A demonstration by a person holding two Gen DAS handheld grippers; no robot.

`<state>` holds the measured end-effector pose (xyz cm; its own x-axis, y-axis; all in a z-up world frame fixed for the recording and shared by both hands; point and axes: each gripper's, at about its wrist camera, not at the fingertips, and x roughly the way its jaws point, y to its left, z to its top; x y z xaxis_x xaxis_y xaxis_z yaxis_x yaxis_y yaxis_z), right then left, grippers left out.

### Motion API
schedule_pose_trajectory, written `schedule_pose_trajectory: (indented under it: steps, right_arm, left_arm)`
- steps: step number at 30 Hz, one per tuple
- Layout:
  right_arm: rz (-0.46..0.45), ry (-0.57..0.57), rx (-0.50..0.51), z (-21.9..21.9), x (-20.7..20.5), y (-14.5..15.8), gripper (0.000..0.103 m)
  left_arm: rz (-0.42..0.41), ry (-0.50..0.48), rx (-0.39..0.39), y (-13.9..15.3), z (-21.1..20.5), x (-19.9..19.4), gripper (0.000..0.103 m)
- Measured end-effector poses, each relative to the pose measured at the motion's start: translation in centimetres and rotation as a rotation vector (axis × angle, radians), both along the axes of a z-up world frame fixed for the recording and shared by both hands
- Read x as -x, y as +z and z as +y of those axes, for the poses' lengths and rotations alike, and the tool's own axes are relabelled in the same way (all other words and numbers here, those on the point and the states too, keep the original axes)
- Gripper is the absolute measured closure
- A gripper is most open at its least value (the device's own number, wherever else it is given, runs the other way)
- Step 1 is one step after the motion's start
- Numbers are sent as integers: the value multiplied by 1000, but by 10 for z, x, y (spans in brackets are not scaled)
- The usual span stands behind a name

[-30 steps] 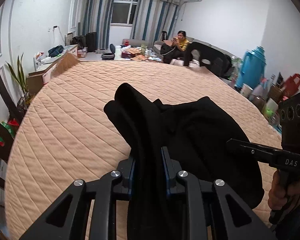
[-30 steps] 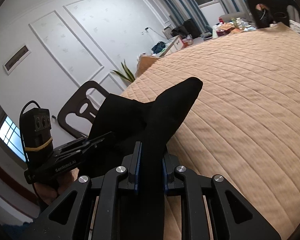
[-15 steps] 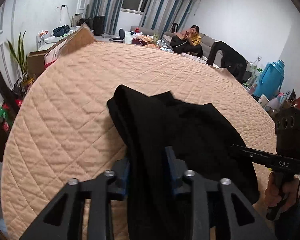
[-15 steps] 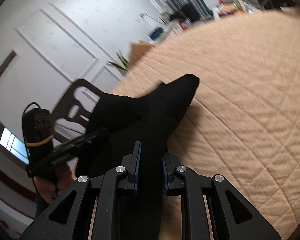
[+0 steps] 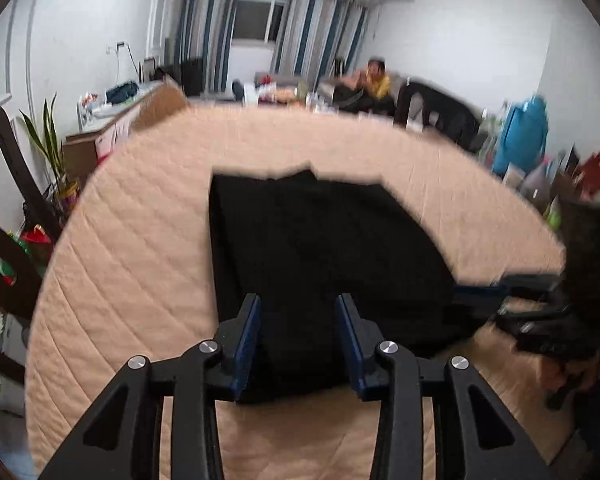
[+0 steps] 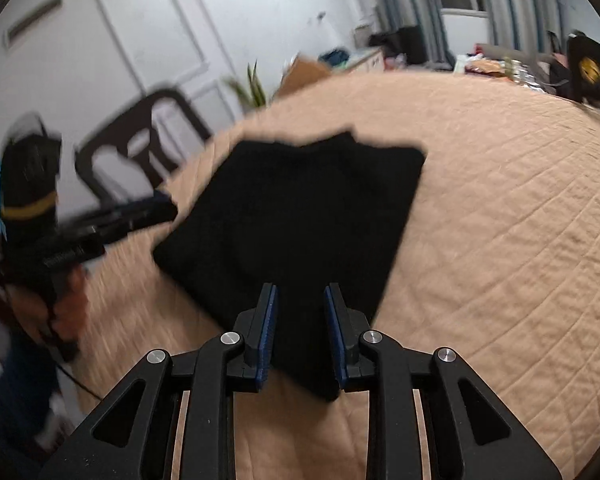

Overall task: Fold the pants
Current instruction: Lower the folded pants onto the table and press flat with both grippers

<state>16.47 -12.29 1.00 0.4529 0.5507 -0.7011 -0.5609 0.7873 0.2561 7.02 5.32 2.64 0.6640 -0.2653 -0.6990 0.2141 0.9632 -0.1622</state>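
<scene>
pants (image 5: 324,248): You have them lying flat on the quilted cover (image 6: 500,208) as a dark, squarish folded pad, near the edge closest to you.
release: Your left gripper (image 5: 298,340) and right gripper (image 6: 299,330) have just been opening; both sets of jaws stand apart, with the near hem between the pads but not pinched.
step in hand: You seem to be letting go after laying down a fold. Draw both grippers straight back along the cloth so the pads do not snag the hem and drag the top layer.
check: Look at the far edge, where a small peak of fabric sticks up; press it flat if you fold again.
fabric: Matte black, soft, thick where layered, with no sheen; its seams are lost in blur.
cover: Tan, diamond-stitched, slightly puffy, so it may grip the cloth.
</scene>
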Motion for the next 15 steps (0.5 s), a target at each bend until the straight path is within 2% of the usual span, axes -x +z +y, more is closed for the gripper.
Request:
schedule_pose_trajectory:
  steps: [2, 6, 10, 15]
  right_arm:
    - [-18, 22, 37, 2, 4, 3, 78]
    - [-27, 28, 20, -2, -10, 13, 78]
    - [-48, -3, -16, -4, -46, 25, 78]
    - [-29, -56, 3, 14, -108, 13, 78]
  left_arm:
    - [-8, 7, -26, -8, -2, 2, 61]
    - [-10, 28, -17, 5, 1, -8, 62]
    - [-30, 31, -47, 17, -3, -42, 62]
    - [-15, 67, -110, 12, -3, -93, 62]
